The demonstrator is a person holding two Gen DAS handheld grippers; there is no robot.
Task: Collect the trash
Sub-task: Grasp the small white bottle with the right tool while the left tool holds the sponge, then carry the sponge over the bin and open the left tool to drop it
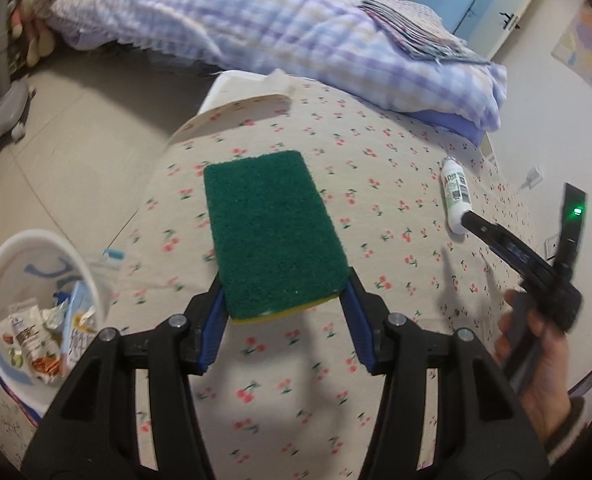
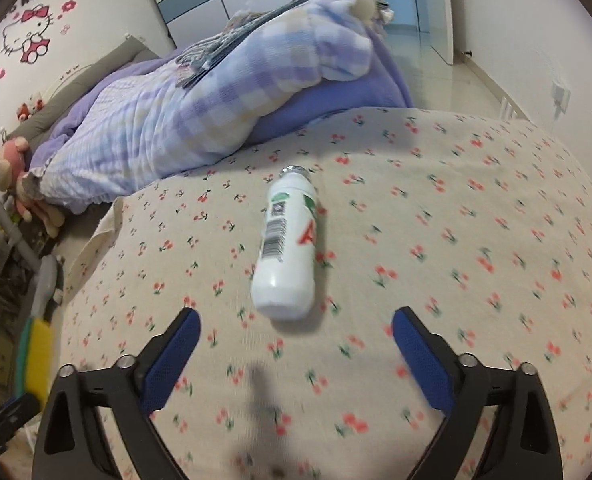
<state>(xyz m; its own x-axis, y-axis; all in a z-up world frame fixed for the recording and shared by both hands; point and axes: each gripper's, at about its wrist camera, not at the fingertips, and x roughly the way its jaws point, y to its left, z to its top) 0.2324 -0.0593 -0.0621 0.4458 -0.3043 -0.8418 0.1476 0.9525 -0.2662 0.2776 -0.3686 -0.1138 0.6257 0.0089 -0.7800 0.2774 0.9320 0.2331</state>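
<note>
Both my wrist cams sit close above the cherry-print sheet (image 1: 376, 208), tilted steeply down toward the far checked duvet (image 2: 167, 120), left cam nearer the bed's left edge, and both catch the white bottle (image 2: 287, 244).

Both views are evenly and softly lit, rather dim and cool, with faint grey shadows falling on the cherry-print sheet (image 2: 436, 240) below the fingers. Motion blur smears the print (worst toward the right wrist view's lower edge). Fisheye distortion bows the bed's edges, and black vignetting fills the corners.
</note>
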